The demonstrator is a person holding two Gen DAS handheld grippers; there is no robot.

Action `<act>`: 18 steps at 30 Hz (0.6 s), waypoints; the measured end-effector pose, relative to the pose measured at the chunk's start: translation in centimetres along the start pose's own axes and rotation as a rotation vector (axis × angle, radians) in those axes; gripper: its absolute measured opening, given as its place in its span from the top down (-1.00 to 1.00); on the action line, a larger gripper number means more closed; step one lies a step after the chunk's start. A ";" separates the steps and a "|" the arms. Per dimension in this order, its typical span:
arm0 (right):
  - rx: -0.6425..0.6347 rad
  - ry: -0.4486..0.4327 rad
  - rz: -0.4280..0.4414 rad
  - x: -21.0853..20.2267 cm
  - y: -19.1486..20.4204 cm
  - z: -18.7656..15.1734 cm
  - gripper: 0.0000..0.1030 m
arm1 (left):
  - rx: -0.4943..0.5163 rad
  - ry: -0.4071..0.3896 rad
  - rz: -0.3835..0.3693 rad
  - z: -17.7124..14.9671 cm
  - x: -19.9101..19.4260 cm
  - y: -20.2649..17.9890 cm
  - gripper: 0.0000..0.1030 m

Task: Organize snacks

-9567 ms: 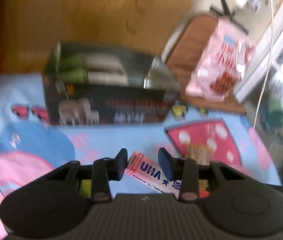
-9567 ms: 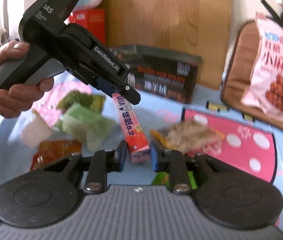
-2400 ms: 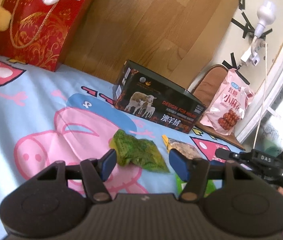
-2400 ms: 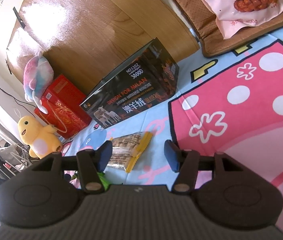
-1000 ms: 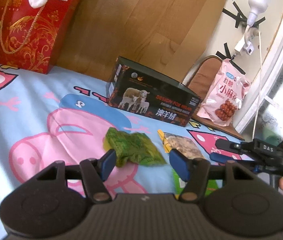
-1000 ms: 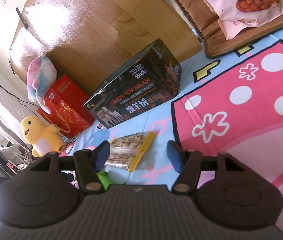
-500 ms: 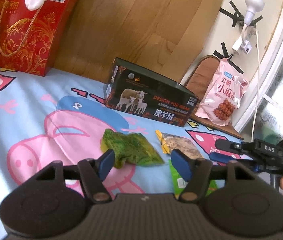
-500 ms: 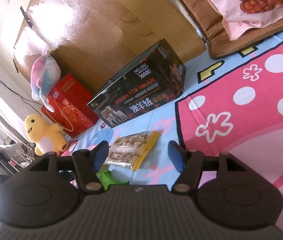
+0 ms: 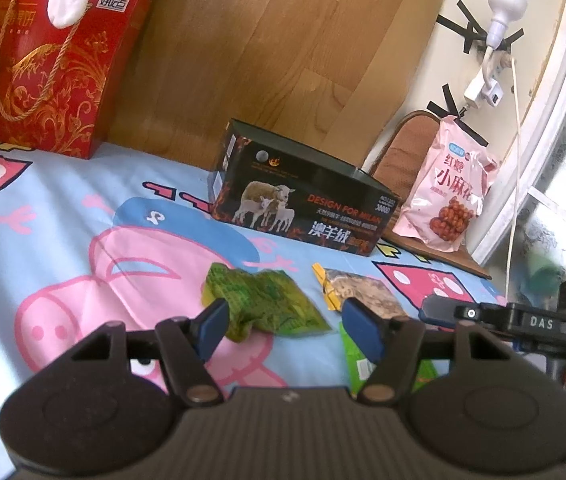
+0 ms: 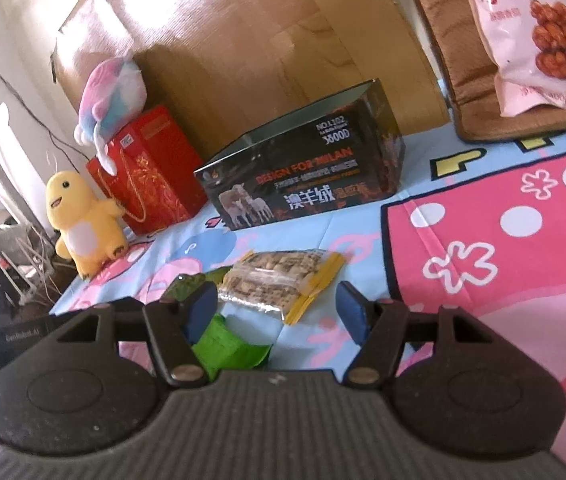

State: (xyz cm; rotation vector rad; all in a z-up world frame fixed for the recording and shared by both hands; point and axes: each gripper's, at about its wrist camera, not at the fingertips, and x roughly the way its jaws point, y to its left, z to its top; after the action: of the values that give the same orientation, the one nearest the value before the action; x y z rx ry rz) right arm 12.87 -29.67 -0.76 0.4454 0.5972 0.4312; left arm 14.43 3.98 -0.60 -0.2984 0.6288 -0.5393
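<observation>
A dark open box with sheep on its side (image 9: 303, 204) (image 10: 307, 184) stands at the back of the cartoon sheet. In front of it lie a green-yellow snack packet (image 9: 267, 304), a clear packet of brown snacks with yellow ends (image 9: 359, 286) (image 10: 279, 278) and a bright green packet (image 9: 359, 364) (image 10: 231, 346). My left gripper (image 9: 287, 326) is open and empty, just before the green-yellow packet. My right gripper (image 10: 277, 312) is open and empty, just before the brown snack packet; it also shows in the left wrist view (image 9: 503, 316).
A pink bag of fried twists (image 9: 447, 196) (image 10: 539, 32) leans on a brown cushion (image 10: 451, 60) at the right. A red gift bag (image 9: 51, 68) (image 10: 151, 176), a yellow plush (image 10: 83, 220) and a pastel plush (image 10: 111, 92) stand at the left by the wooden board (image 9: 263, 60).
Both grippers stay open over the last second. The left one has crept nearer the green-yellow packet; the right one has dropped and closed in on the brown snack packet.
</observation>
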 end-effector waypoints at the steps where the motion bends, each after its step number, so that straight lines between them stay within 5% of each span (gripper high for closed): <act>1: -0.006 0.000 -0.002 0.0 0.1 0.0 -0.32 | -0.002 0.002 0.000 0.0 0.0 0.0 -0.24; 18: 0.010 -0.006 -0.023 -0.1 0.0 -0.1 -0.33 | -0.003 0.011 0.015 0.0 0.2 0.0 -0.24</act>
State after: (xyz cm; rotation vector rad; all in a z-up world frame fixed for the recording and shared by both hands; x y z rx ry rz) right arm 12.79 -29.69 -0.78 0.4493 0.5984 0.4053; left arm 14.58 3.88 -0.68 -0.2936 0.6420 -0.5254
